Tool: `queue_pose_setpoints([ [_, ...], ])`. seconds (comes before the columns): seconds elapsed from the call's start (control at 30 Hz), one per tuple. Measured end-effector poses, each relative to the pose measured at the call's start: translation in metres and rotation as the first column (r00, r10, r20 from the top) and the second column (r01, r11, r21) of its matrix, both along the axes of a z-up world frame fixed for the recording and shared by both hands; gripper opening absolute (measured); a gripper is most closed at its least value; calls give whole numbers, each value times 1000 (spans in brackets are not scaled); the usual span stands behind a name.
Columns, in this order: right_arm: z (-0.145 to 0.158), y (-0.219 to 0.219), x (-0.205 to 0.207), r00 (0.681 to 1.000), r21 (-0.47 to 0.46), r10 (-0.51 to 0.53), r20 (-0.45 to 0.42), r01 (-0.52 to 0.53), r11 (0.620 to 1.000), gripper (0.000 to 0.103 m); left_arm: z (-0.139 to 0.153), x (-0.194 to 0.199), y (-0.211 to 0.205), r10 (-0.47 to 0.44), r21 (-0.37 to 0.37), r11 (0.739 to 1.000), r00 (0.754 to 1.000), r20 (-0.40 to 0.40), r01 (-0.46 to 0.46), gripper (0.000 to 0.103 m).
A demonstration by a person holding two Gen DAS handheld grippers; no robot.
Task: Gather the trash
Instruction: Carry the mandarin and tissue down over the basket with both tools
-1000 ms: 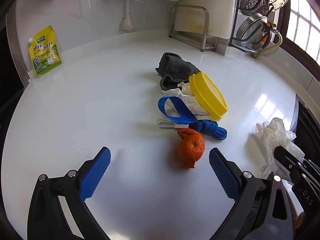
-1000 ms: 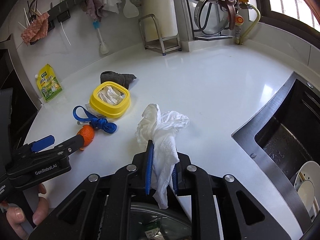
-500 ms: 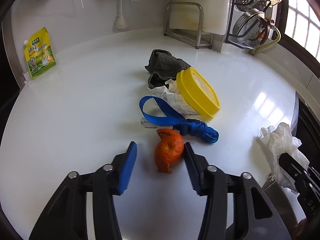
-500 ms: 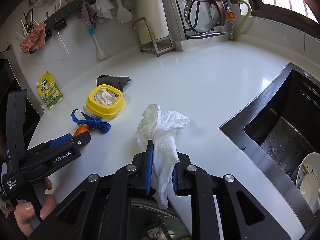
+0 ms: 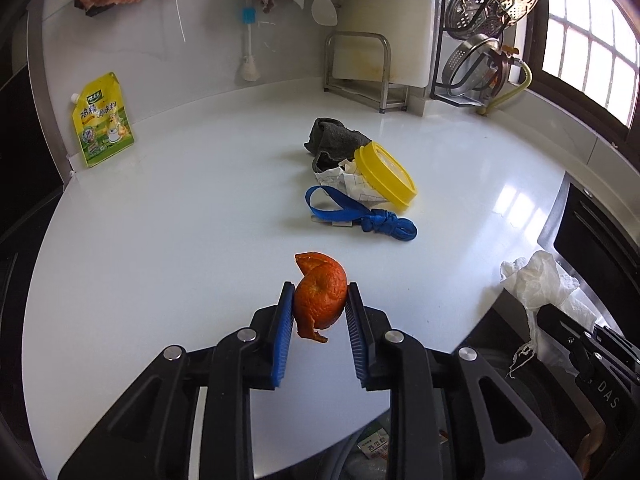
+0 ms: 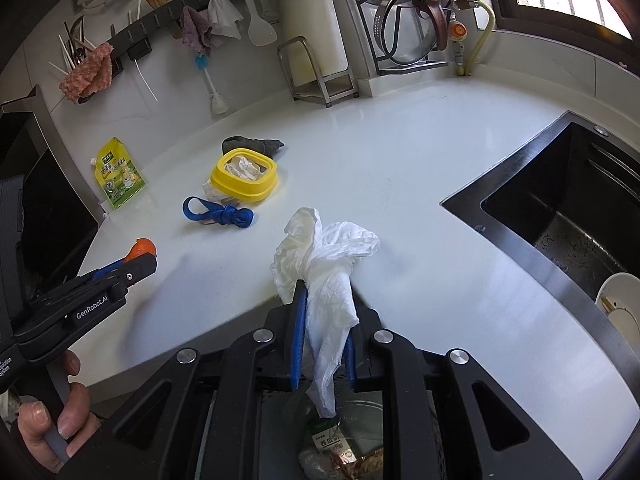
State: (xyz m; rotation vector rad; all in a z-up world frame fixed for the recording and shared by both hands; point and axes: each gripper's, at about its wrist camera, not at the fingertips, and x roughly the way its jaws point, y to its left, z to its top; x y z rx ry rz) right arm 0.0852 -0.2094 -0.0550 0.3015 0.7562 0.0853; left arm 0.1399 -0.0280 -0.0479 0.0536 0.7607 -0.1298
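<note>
An orange peel sits between the blue pads of my left gripper. The jaws are closing and the pads press on both its sides, holding it off the white counter near the front edge. From the right wrist view, the left gripper shows at the left with the peel at its tip and a hand on its handle. My right gripper is shut on a crumpled white tissue, which hangs over an open trash bin below the counter edge.
On the counter lie a blue strap, a yellow container with crumpled paper, a grey cloth and a yellow pouch against the wall. A dark sink lies at the right. Racks stand along the back wall.
My left jaws went from wide open around the peel to closed on it, then drew back toward the counter's front edge, lifting it. The right gripper pulled back with the tissue.
</note>
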Motion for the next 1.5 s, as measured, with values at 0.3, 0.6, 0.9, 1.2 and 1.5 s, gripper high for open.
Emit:
queue_pose_setpoints([
  [0.3, 3, 11, -65, 1000, -19, -3, -11, 3, 1000, 16, -8, -60, 0, -48, 5, 999, 999, -21, 48, 26],
  [0.6, 0, 16, -116, 1000, -24, -6, -23, 5, 1000, 16, -18, -105, -8, -109, 6, 994, 993, -40, 109, 26],
  [0.9, -5, 18, -146, 999, -6, 3, -37, -3, 1000, 16, -22, -127, -8, -124, 7, 992, 992, -38, 124, 26],
  [1.2, -14, 15, -154, 999, 23, 0, -49, 2, 1000, 16, -28, -136, -15, -137, 27, 990, 990, -37, 138, 26],
  [1.5, -22, 16, -151, 998, 13, 0, -68, 0, 1000, 16, -39, -132, -20, -143, 39, 989, 987, -69, 146, 26],
])
